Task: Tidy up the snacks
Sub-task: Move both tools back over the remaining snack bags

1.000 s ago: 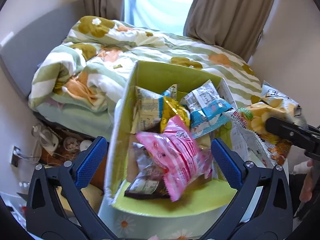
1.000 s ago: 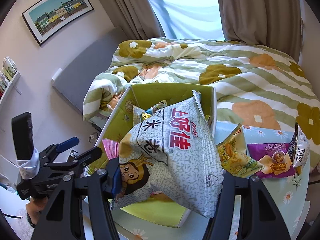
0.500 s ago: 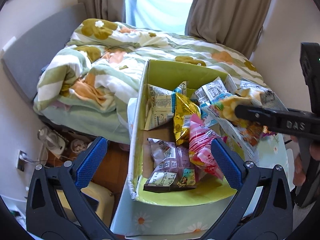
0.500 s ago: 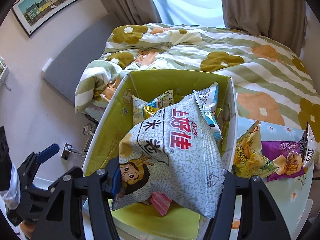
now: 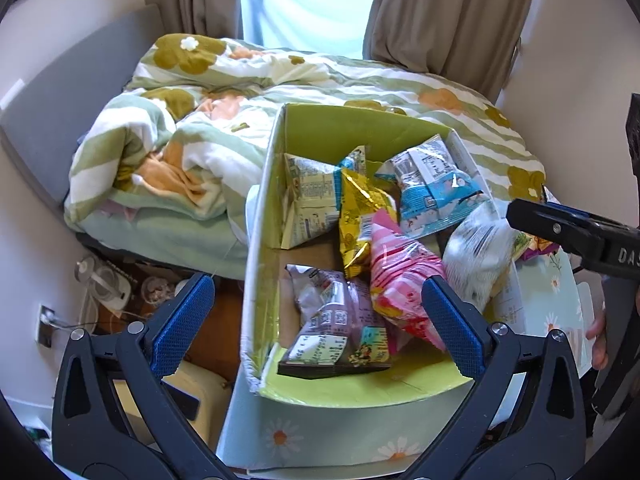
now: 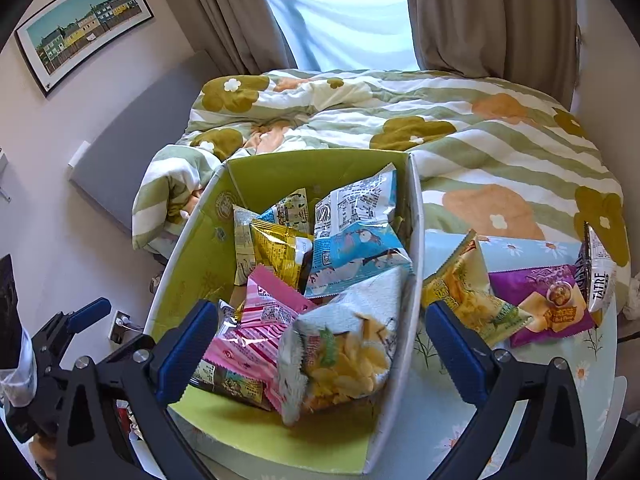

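Note:
A green cardboard box (image 6: 416, 240) stands on the flowered table and holds several snack bags, among them a pink bag (image 6: 260, 320), a gold bag (image 6: 280, 252) and a blue bag (image 6: 352, 248). A grey-white chips bag (image 6: 344, 344) lies loose on top at the box's near right, under my right gripper (image 6: 320, 344). Its jaws are opening, and the pads stand clear of the bag on both sides. In the left wrist view the same bag (image 5: 476, 252) looks blurred beside one finger (image 5: 568, 232) of the right gripper. My left gripper (image 5: 318, 320) hangs open and empty over the box's near end (image 5: 360, 392).
On the table (image 6: 592, 344) right of the box lie a yellow snack bag (image 6: 468, 296), a purple one (image 6: 548, 304) and a dark-and-white one (image 6: 598, 272). A bed with a flowered quilt (image 6: 460, 140) is behind. Left of the box, a small fan (image 5: 100, 280) and a stool (image 5: 192, 400) are on the floor.
The right gripper's jaws have spread wide and the grey-white chips bag has dropped from them into the box. The left gripper stays open.

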Motion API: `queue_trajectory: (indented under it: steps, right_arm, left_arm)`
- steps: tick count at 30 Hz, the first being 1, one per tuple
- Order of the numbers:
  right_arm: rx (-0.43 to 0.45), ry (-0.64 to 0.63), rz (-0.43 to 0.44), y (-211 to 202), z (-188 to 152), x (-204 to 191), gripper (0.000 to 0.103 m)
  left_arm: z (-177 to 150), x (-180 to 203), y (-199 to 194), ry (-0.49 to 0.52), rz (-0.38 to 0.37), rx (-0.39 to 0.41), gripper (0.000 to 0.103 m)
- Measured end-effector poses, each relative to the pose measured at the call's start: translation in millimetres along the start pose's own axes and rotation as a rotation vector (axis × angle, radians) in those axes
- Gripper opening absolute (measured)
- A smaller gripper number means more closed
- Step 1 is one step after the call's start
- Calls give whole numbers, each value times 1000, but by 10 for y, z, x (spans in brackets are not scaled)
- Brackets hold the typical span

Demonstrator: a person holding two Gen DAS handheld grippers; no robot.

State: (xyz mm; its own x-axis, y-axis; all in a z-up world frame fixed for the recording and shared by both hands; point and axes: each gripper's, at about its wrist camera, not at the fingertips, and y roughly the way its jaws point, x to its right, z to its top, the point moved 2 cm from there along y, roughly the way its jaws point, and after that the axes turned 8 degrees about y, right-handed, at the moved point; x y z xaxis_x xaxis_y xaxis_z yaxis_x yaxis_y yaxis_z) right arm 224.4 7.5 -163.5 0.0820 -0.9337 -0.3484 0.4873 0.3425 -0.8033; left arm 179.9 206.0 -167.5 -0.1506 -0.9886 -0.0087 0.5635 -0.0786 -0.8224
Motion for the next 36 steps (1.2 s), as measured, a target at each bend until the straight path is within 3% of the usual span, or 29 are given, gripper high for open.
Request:
queue_trajectory:
  steps: [6, 11, 24, 36]
  right_arm:
    - [53, 16, 26, -369, -51, 235, 103]
    - [85, 50, 8, -792, -99, 627, 103]
    - [115, 105, -225, -1508, -445, 1871, 103]
    - [43, 270, -317, -1525, -1044, 2782, 103]
  left_arm:
    - [64, 276, -164, 36, 9, 31, 103]
    - [166, 719, -273, 93, -13, 58, 103]
    - [417, 2342, -149, 316, -123, 80, 103]
    - [445, 3680, 755, 767, -119, -46, 103]
